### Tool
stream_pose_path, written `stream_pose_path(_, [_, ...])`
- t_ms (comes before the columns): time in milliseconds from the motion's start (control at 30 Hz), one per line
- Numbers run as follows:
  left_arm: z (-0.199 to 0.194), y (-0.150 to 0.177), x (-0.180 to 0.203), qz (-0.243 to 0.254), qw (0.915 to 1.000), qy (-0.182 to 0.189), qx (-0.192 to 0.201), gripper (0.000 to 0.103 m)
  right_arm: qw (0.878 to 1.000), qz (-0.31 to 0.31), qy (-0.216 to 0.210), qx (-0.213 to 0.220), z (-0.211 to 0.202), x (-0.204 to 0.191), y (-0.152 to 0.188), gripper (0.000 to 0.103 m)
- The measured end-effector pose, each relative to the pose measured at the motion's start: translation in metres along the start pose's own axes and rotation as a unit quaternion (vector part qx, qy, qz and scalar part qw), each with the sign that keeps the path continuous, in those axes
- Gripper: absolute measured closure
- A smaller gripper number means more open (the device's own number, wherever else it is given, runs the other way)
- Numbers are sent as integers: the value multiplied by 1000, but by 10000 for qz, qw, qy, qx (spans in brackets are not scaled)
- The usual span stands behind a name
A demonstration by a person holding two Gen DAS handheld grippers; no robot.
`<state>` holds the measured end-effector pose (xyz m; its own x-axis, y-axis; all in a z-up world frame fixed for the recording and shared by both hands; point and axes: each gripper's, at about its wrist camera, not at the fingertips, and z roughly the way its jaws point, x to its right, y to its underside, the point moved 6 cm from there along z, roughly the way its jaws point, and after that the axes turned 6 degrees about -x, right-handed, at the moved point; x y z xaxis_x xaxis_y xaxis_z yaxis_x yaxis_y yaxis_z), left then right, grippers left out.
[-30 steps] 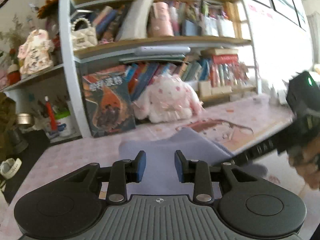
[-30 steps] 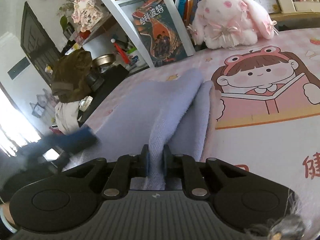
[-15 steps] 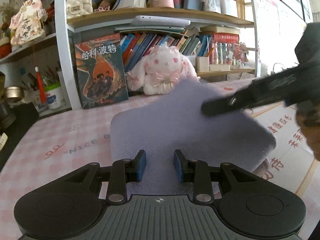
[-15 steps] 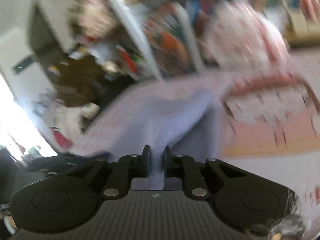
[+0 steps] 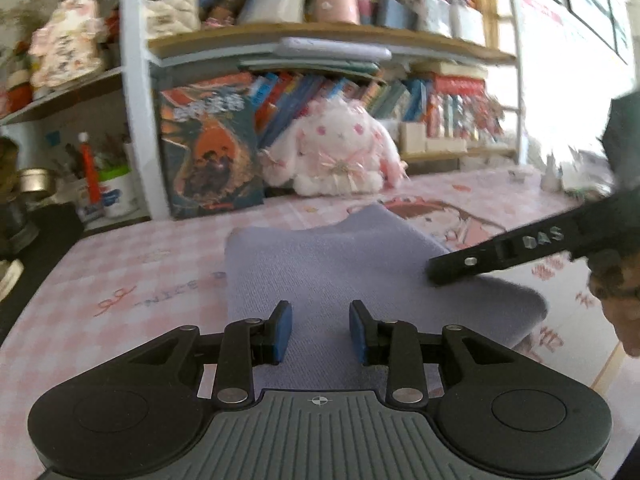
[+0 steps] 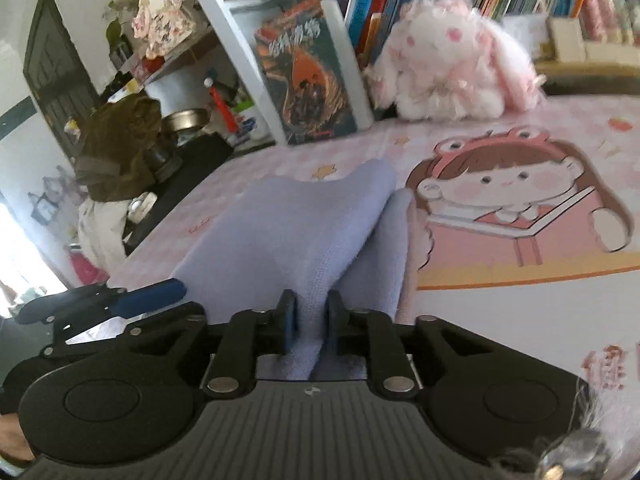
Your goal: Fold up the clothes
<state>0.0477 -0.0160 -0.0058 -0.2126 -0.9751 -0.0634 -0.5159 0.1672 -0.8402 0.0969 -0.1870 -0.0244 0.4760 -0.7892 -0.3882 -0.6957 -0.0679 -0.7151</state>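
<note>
A lavender cloth (image 5: 340, 256) lies folded on the pink checked table mat (image 5: 120, 272). My left gripper (image 5: 320, 332) rests at its near edge; the jaws are opening and the blue pads stand apart over the flat fabric without pressing it. In the right wrist view a raised fold of the cloth (image 6: 288, 232) runs between the pads of my right gripper (image 6: 312, 324). Its jaws are opening, but the pads still touch the fold on both sides. The right gripper's black finger (image 5: 480, 258) lies on the cloth's right side, and the left gripper's blue pad (image 6: 152, 296) shows at its left edge.
A white and pink plush rabbit (image 5: 340, 160) and an upright book (image 5: 208, 152) stand against the bookshelf (image 5: 320, 40) behind the cloth. A cartoon girl print (image 6: 512, 200) covers the mat to the right. Dark clutter (image 6: 120, 148) sits past the table's left edge.
The right gripper carried the cloth's edge over and down, so the cloth now lies flatter and folded. The left gripper's pads stand slightly wider apart. The right gripper still has the fold between its pads.
</note>
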Motion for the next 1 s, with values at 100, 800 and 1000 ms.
stream_pose_path(100, [-22, 2, -1, -235, 9996, 12, 147, 60, 9994, -186, 138, 270, -25, -8, 3, 75])
stream_pose_path(800, [-92, 54, -4, -928, 9955, 104, 152, 27, 9938, -707, 685, 513, -97, -60, 84, 29])
stream_pose_path(1000, [-93, 61, -2, -898, 9958, 81, 140, 21, 9957, -512, 691, 339, -90, -62, 101, 22])
